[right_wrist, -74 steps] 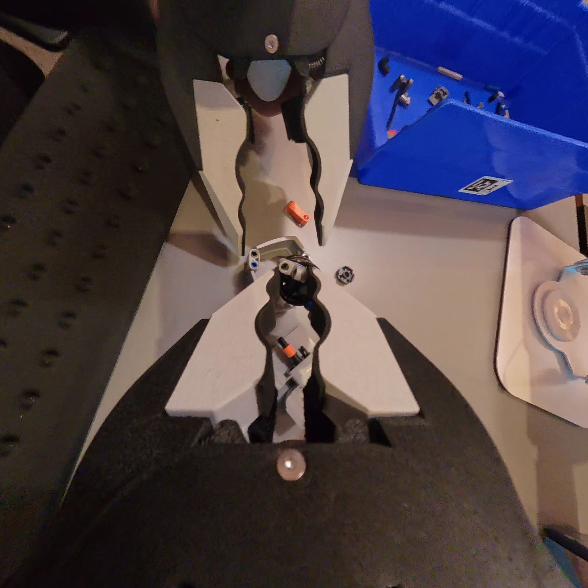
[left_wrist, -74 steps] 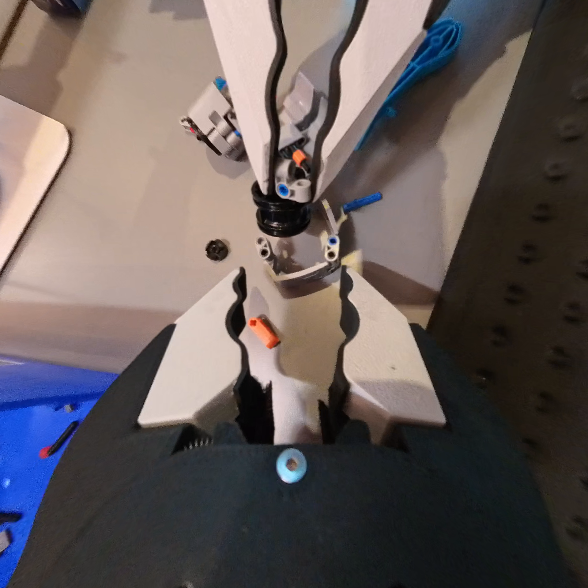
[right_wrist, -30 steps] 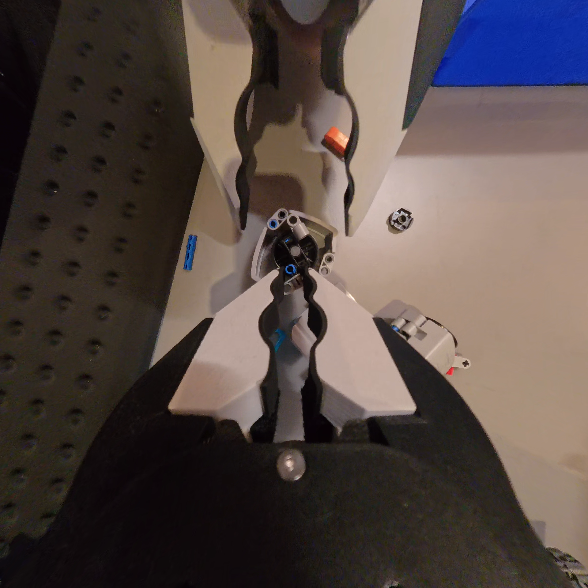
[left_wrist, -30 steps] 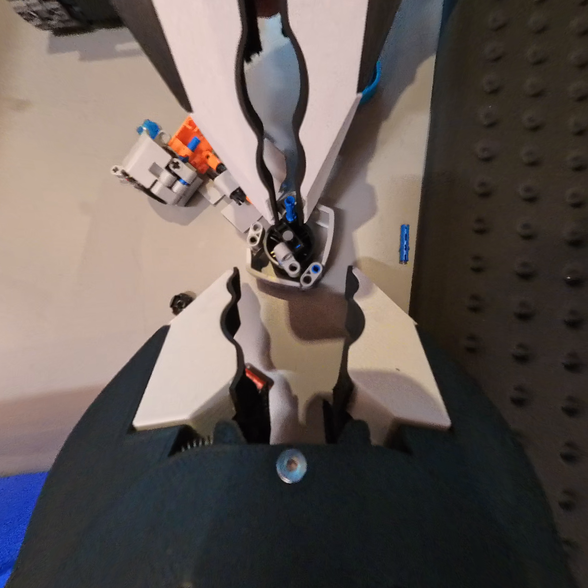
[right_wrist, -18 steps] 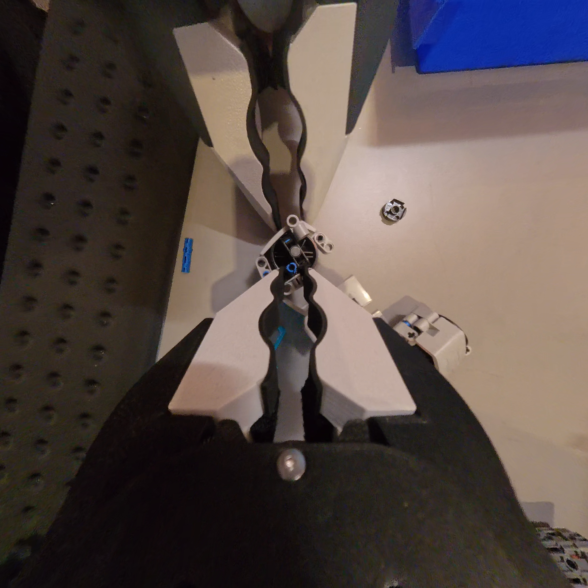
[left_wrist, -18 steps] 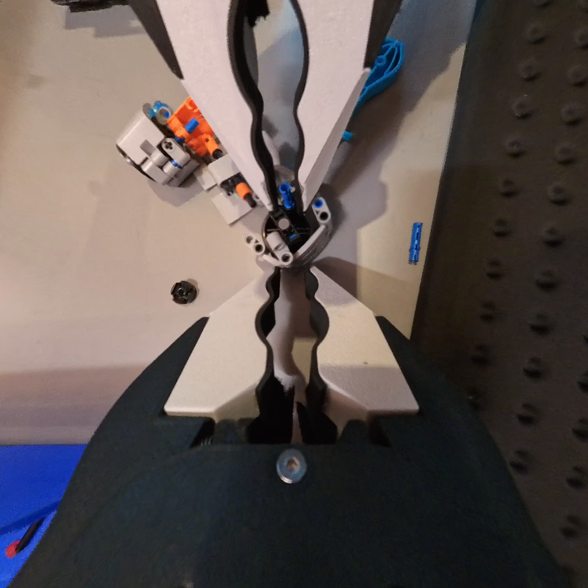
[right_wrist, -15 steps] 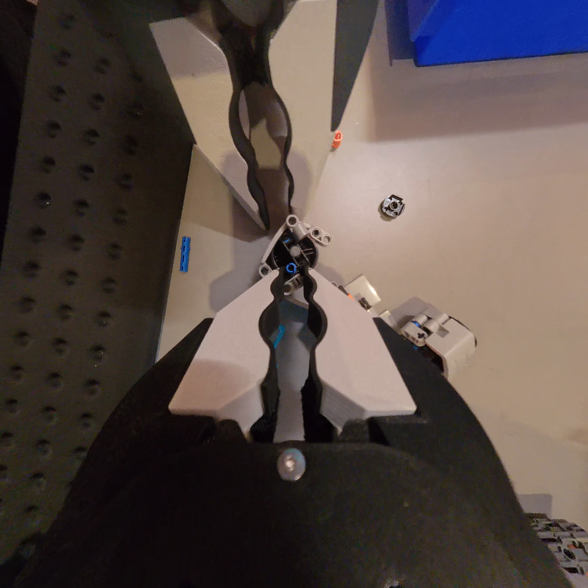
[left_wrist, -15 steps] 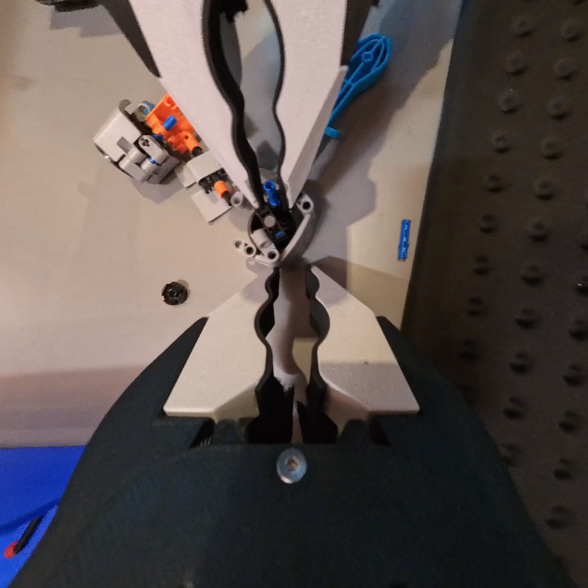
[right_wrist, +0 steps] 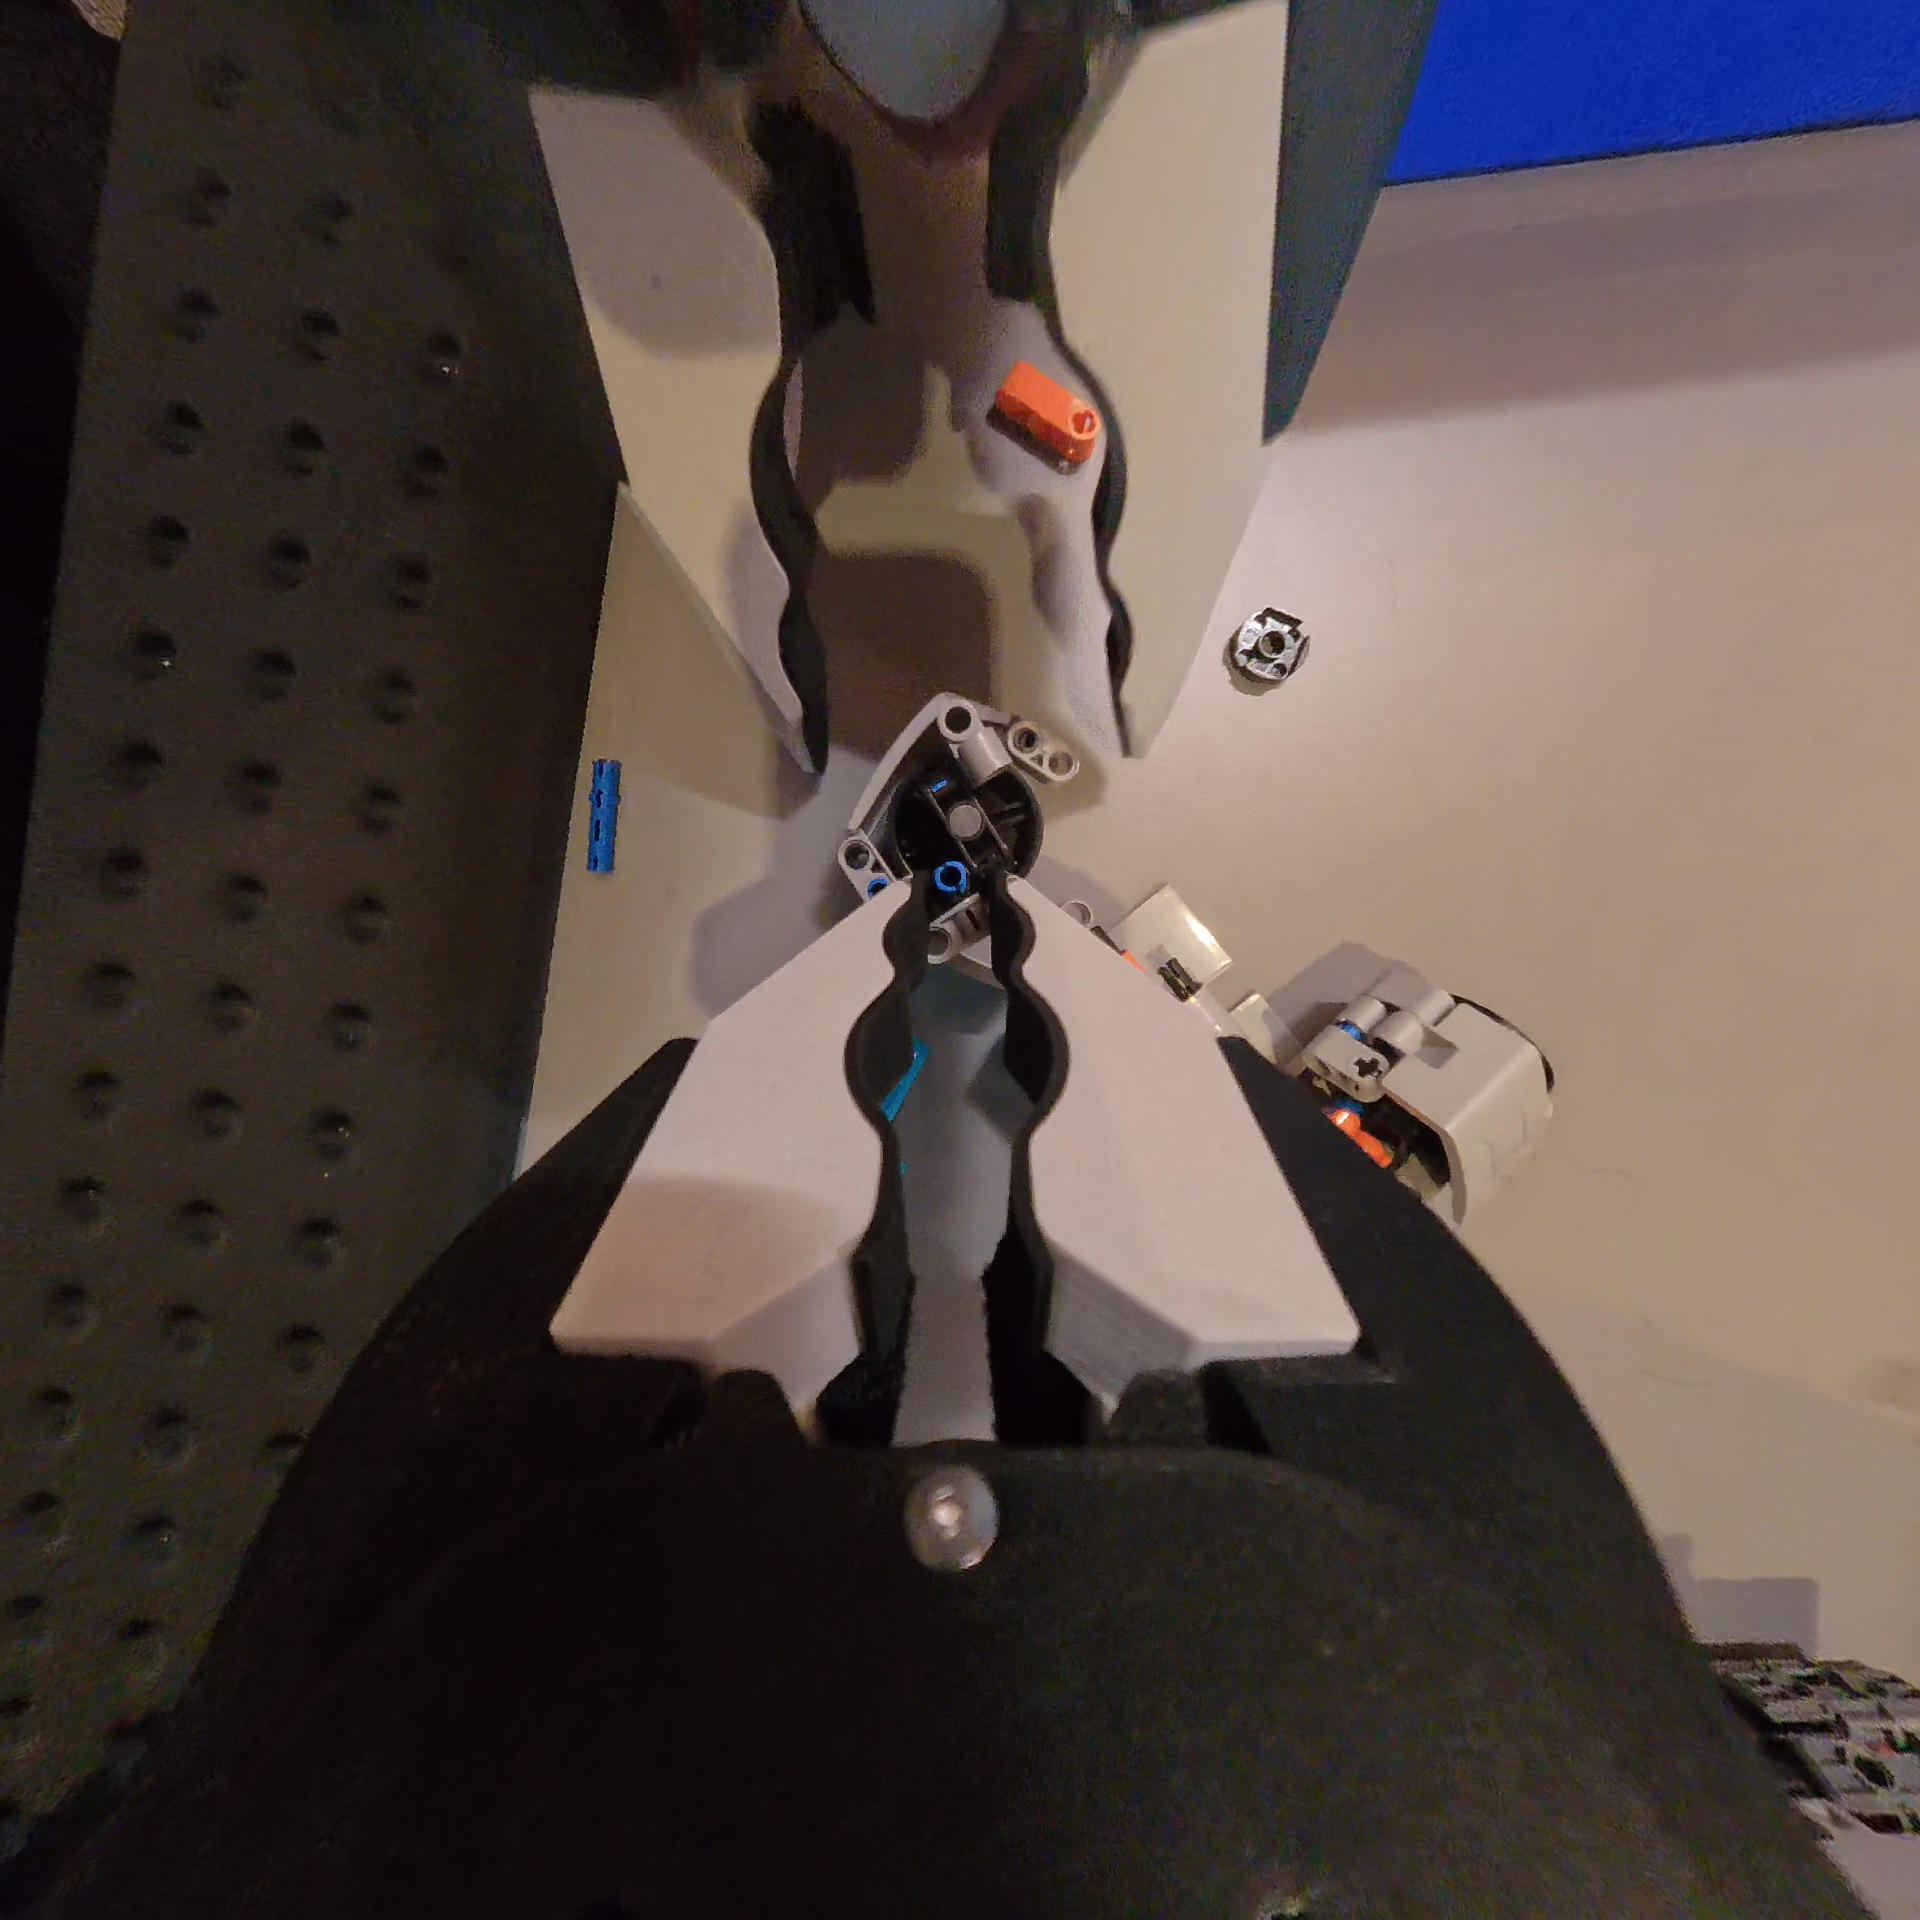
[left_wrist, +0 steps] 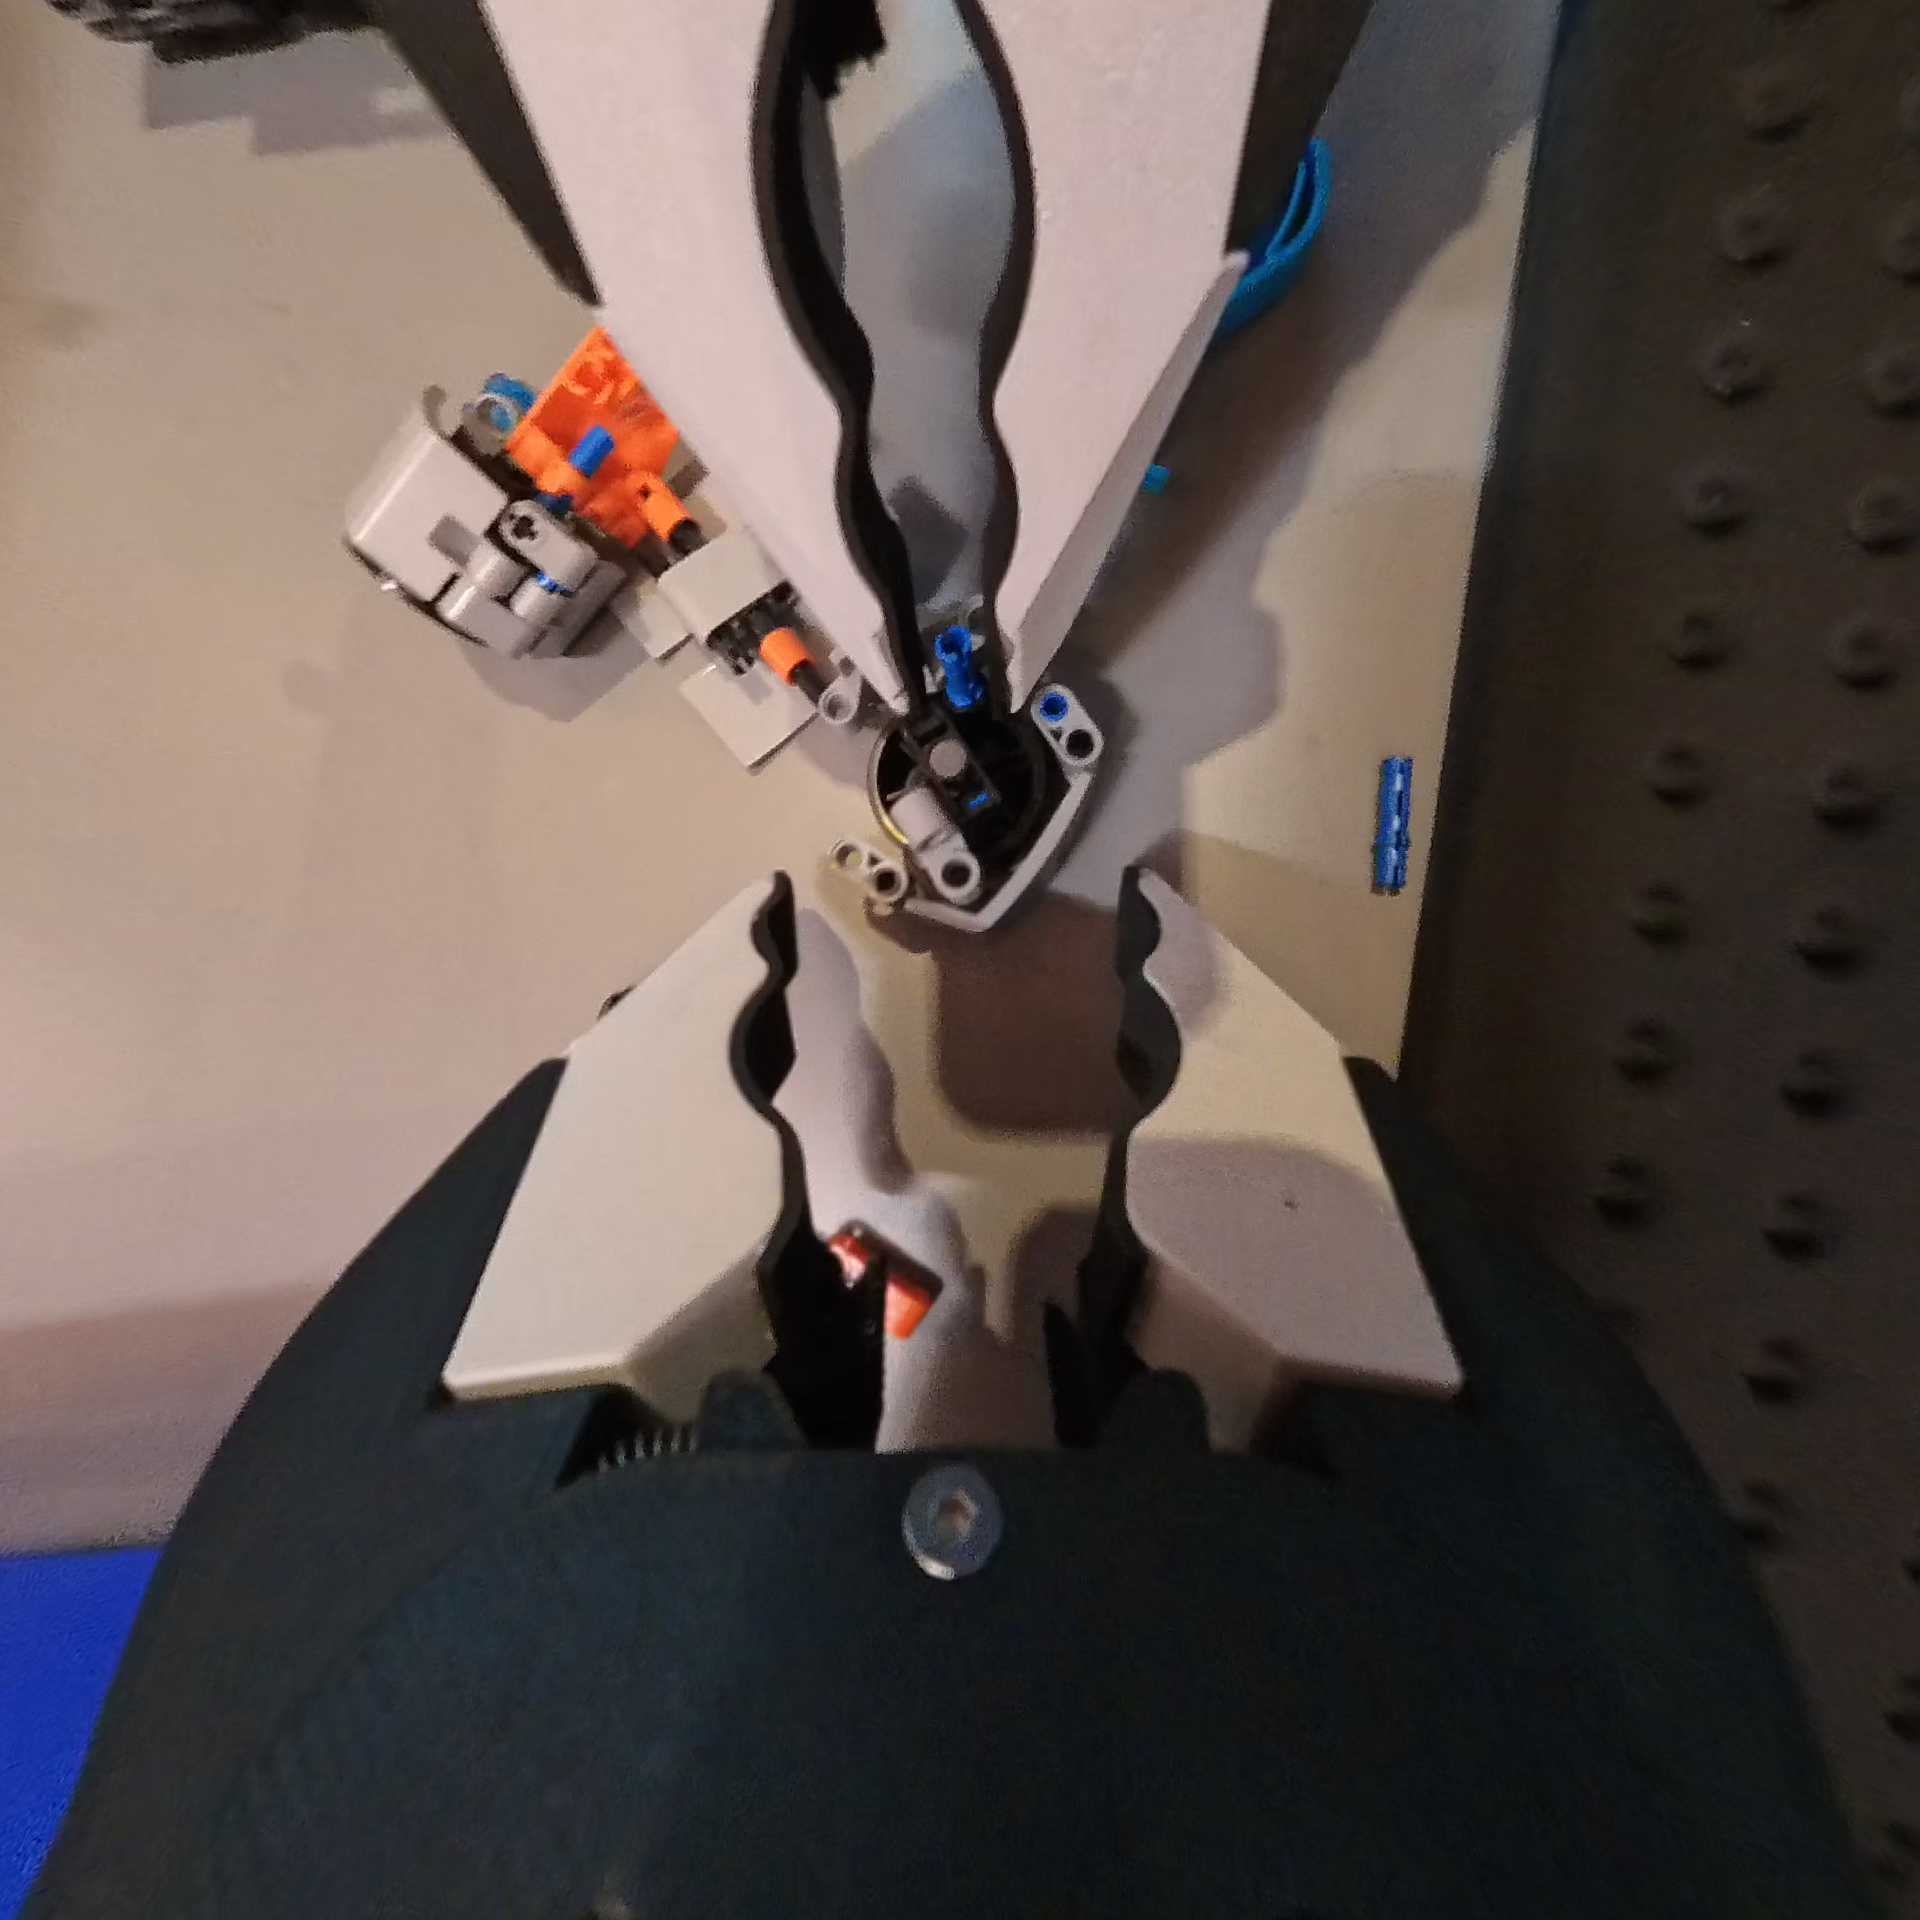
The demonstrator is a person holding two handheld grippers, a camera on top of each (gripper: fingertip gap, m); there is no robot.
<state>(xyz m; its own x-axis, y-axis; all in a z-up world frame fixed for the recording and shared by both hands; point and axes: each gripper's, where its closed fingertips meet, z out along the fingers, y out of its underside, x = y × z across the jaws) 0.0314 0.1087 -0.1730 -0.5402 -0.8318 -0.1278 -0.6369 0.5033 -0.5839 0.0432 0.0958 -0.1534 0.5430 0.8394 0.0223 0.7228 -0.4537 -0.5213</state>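
Black wheel hub assy w/ grey curved panel and blue pin sits at tips of right gripper, whose fingers are pinched together on its near edge, on the blue pin end. Same assy in left wrist view, just ahead of left gripper, not touching. Left gripper fingers spread wide apart, nothing between tips; small orange connector lies on table far back between its fingers, near the palm. Fingers on both: pale grey flat plastic wedges, wavy black rubber inner edges.

Containers: blue plastic bin beyond left gripper, only outer wall seen, contents can't tell.

Grey motor-like block w/ orange and blue bits, boxy w/ rounded end, just left of right gripper's fingers in left view. Small dark round stud piece on table right of left gripper's tip. Blue ribbed pin at table edge by black perforated mat. Table smooth, beige, matte.
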